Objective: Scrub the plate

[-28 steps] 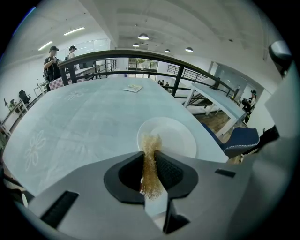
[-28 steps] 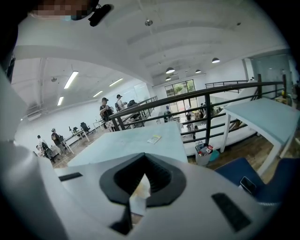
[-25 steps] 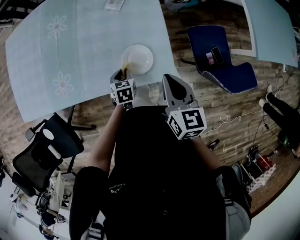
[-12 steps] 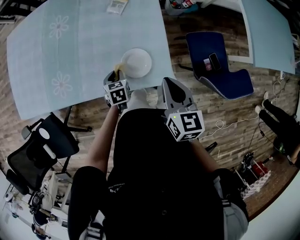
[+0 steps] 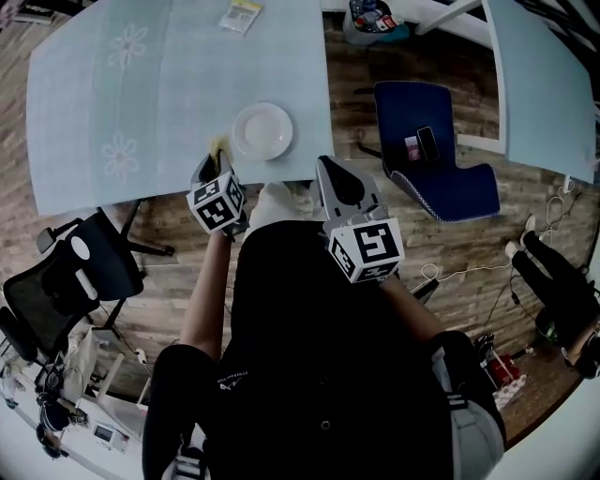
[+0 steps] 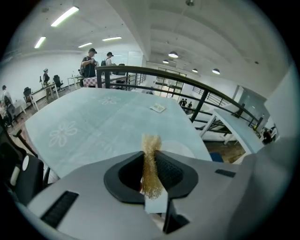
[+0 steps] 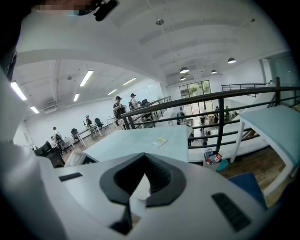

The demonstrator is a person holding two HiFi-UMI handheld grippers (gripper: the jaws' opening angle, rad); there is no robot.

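A white plate (image 5: 262,130) lies near the front edge of the pale blue table (image 5: 141,94). My left gripper (image 5: 214,159) hovers just left of the plate, shut on a golden wire scrubber (image 5: 218,145) that stands clear of the rim. In the left gripper view the scrubber (image 6: 151,171) sticks up between the shut jaws of the left gripper (image 6: 149,151), with part of the plate (image 6: 180,148) showing behind them. My right gripper (image 5: 330,171) hangs off the table's front right corner. In its own view the right gripper (image 7: 142,158) is shut on nothing.
A small packet (image 5: 242,14) lies at the table's far side. A blue chair (image 5: 436,141) holding a phone stands to the right, beside a second table (image 5: 544,75). A black office chair (image 5: 70,277) sits at the left. A bin (image 5: 375,17) stands beyond.
The left gripper has drawn the scrubber leftward off the plate's rim. The plate now lies untouched. The right gripper stays about where it was.
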